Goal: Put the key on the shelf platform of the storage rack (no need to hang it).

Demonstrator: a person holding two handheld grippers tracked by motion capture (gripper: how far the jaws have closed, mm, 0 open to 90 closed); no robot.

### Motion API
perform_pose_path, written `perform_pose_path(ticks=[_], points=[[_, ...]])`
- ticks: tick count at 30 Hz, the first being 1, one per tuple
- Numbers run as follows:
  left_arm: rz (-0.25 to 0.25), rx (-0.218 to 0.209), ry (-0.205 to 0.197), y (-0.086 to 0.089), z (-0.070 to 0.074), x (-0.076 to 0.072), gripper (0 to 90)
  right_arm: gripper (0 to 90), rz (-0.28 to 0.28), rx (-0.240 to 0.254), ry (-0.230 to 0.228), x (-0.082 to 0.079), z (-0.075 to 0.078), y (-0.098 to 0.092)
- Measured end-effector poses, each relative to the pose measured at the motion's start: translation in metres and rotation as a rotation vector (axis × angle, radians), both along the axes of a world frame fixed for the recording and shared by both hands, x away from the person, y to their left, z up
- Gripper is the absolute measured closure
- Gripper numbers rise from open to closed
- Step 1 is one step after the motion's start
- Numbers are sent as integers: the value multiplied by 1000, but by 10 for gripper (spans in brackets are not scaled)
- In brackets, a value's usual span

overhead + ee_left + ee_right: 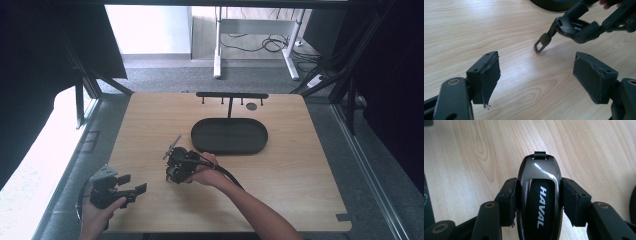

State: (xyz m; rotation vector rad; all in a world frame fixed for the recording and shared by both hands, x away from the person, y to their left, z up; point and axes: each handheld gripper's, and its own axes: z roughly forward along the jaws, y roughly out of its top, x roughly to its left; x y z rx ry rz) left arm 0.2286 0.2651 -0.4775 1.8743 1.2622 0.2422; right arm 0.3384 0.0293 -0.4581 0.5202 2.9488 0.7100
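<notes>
L gripper (131, 184) fingers apart; R gripper (539, 195) fingers clamped on key fob (539, 202).

A lab or test room set up for recording, not a home. A plain light-wood table (280, 190) stands alone on grey carpet (165, 80), hemmed in on the left and right by black curtains (30, 75) hung on a dark metal frame (82, 95). Beyond the table's far edge, the white metal legs of a desk (218, 50) stand on the floor with loose black cables (267, 44) trailing between them, and a power strip (316, 80) lies near the far right corner. A person's hands hold purpose-built black grippers with cameras, the left gripper (131, 184) at the table's near left corner, the right gripper (172, 150) near the middle.
</notes>
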Motion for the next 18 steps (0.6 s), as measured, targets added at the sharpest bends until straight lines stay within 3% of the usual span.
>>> perform_pose_path(ticks=[18], points=[[0,2,0,0,0,0,219,493,-12,49,-29,0,27,-17]])
